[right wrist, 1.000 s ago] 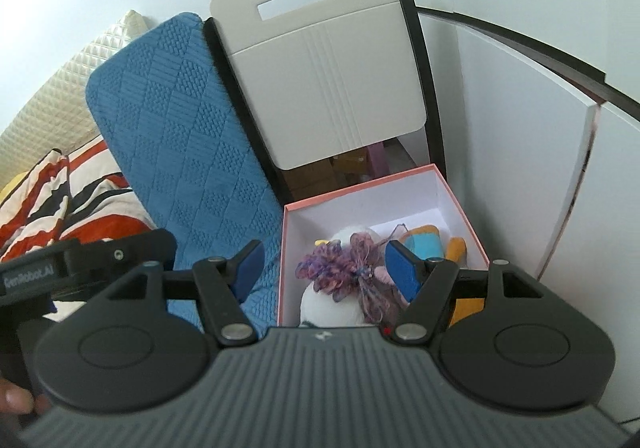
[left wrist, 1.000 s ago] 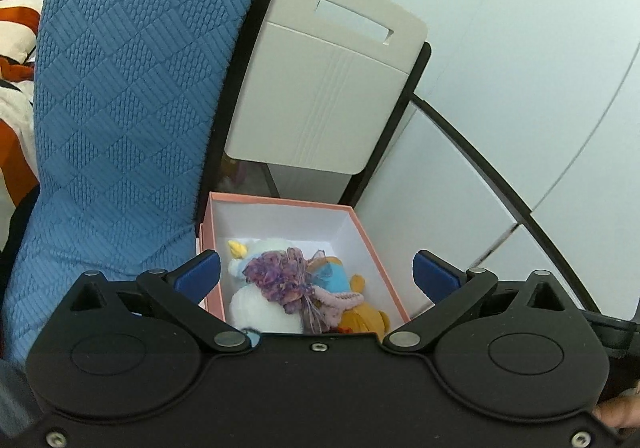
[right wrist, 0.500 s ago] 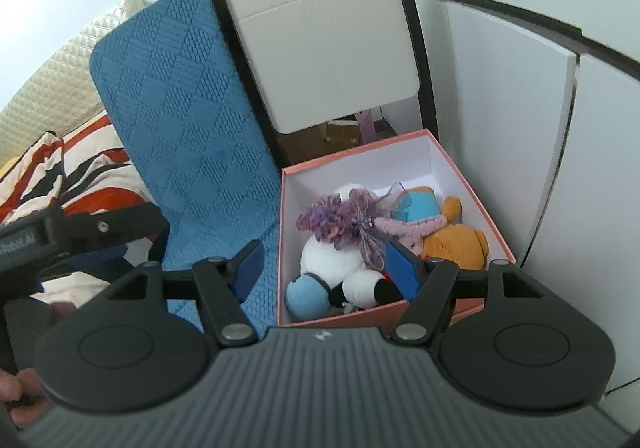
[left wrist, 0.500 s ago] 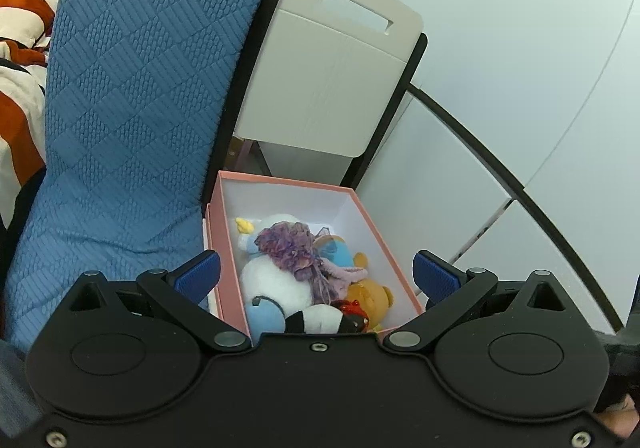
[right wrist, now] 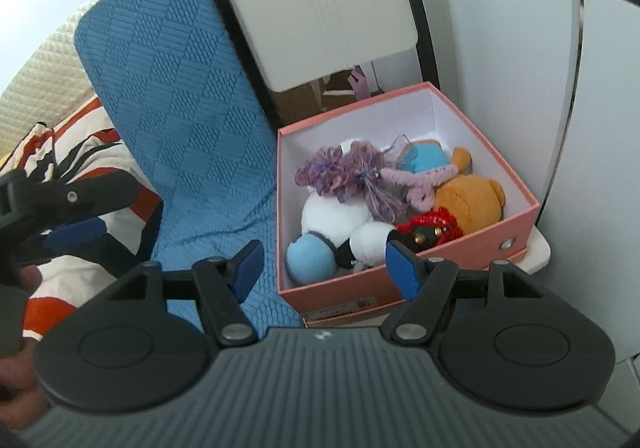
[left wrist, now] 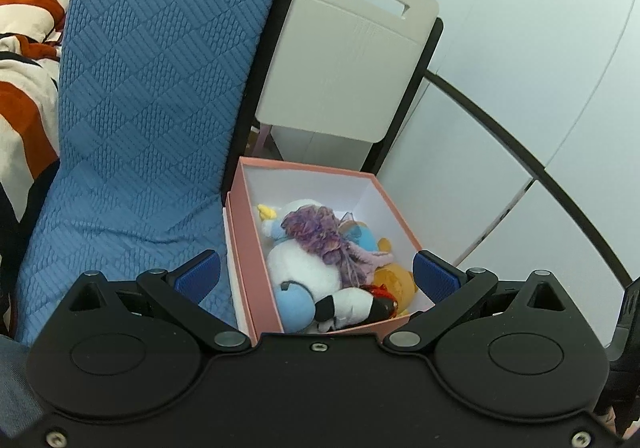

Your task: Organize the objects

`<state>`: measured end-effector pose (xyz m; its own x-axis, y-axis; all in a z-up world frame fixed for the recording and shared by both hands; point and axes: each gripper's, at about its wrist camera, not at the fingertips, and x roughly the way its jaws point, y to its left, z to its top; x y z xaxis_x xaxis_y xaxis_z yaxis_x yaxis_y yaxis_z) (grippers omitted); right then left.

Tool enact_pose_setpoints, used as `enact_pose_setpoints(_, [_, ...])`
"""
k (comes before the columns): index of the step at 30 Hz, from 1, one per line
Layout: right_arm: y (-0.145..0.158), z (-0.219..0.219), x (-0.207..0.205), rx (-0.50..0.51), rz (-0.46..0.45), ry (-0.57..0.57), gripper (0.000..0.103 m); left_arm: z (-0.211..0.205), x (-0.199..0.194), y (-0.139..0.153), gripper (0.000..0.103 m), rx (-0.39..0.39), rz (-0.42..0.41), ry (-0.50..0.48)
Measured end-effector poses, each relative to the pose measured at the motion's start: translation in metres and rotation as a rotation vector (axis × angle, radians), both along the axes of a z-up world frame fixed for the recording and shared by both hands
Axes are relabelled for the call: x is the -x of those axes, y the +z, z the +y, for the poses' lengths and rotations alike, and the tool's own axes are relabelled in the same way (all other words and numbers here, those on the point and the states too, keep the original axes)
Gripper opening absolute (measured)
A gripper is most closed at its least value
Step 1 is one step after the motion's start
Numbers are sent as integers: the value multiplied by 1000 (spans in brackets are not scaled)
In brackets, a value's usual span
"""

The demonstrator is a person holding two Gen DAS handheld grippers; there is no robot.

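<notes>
A pink box (left wrist: 250,248) with white inside walls holds several soft toys: a white and blue plush (left wrist: 304,268), a purple yarn pompom (left wrist: 316,228) and an orange bear (left wrist: 394,280). The same box (right wrist: 480,236), the white plush (right wrist: 332,215), the bear (right wrist: 468,195) and a red beaded piece (right wrist: 436,226) show in the right wrist view. My left gripper (left wrist: 316,276) is open and empty above the box's near edge. My right gripper (right wrist: 326,268) is open and empty in front of the box. The left gripper (right wrist: 72,215) also shows at the left of the right wrist view.
A blue quilted cushion (left wrist: 152,87) leans left of the box. A beige chair back with a handle slot (left wrist: 352,59) stands behind it. White cabinet panels (left wrist: 520,87) lie to the right. A striped orange and white blanket (right wrist: 72,151) lies at far left.
Both grippers have drawn back and tilted down over one second. More of the box's inside and its front wall have come into view. Both stay open and empty.
</notes>
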<state>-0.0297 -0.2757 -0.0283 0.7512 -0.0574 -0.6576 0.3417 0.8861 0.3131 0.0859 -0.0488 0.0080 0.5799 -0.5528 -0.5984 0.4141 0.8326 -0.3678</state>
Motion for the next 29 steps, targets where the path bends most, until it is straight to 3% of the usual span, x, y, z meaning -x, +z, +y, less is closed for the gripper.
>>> enact_pose_setpoints(3, [-5,2,0,0,2,-7,79,0,-1,-4,103,-4,4,-6])
enact_pose_setpoints(5, [-8,0,0,-10,-3,-25,96,0,-2,-7,103,-9,5,-9])
enact_pose_setpoints(7, [-12,-4,0,-33,-4,-40,103,0,-2,-9,103,-8,8,-11])
enact_pose_setpoints(29, [-22,-6,0,-45,7,-49,103,-7,0,-19,102,-44,12,-36])
